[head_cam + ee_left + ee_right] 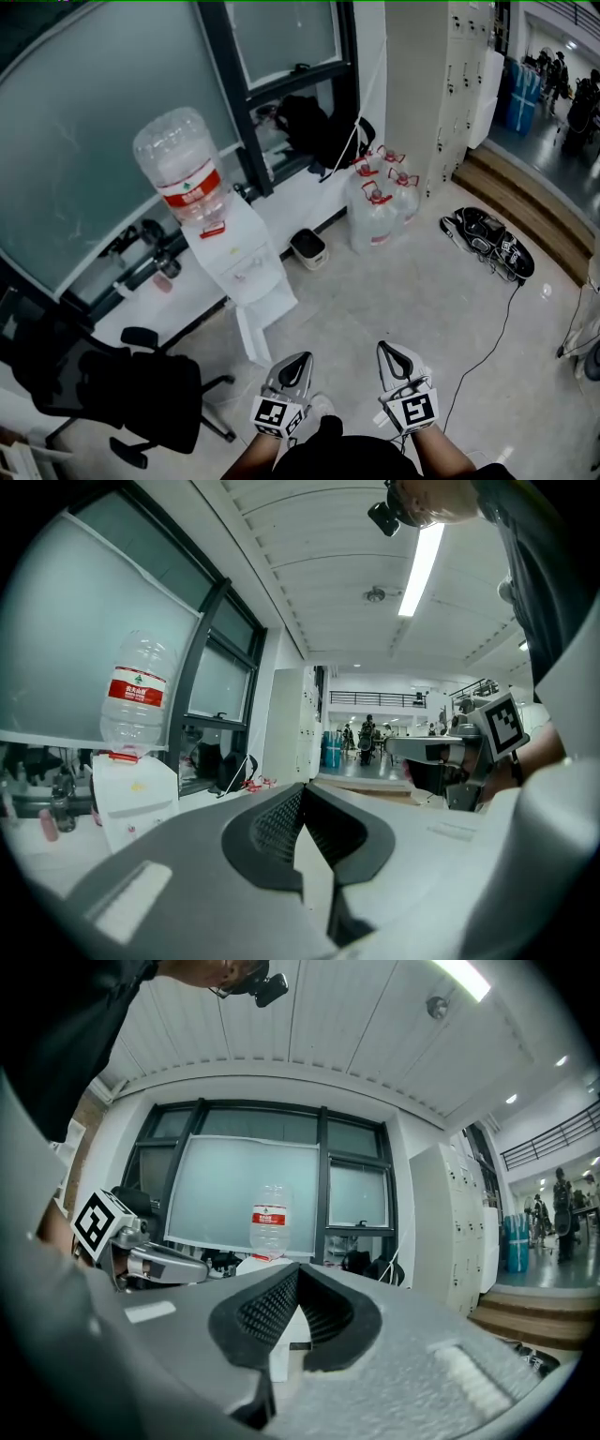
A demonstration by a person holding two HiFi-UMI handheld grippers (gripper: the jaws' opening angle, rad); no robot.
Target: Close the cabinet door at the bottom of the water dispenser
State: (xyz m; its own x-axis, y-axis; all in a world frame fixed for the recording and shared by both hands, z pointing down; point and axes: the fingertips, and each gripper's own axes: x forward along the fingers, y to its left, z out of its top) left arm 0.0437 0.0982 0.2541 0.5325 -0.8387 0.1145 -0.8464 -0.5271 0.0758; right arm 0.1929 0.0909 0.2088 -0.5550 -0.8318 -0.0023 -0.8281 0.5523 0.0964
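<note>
The white water dispenser (246,265) stands against the window wall with an upturned clear bottle (182,175) on top. Its bottom cabinet door (251,335) hangs open, swung out toward me. In the head view my left gripper (304,357) is shut and empty, a short way right of and nearer than the open door. My right gripper (383,346) hovers beside it, also shut and empty. The left gripper (302,790) view has the dispenser (134,801) at far left. In the right gripper (297,1275) view the bottle (273,1222) shows straight ahead.
A black office chair (124,392) stands left of the dispenser. Several full water bottles (380,202) and a small bin (307,248) sit by the wall. A black open case (487,240) and a cable (489,345) lie on the floor at right, near a wooden step (525,214).
</note>
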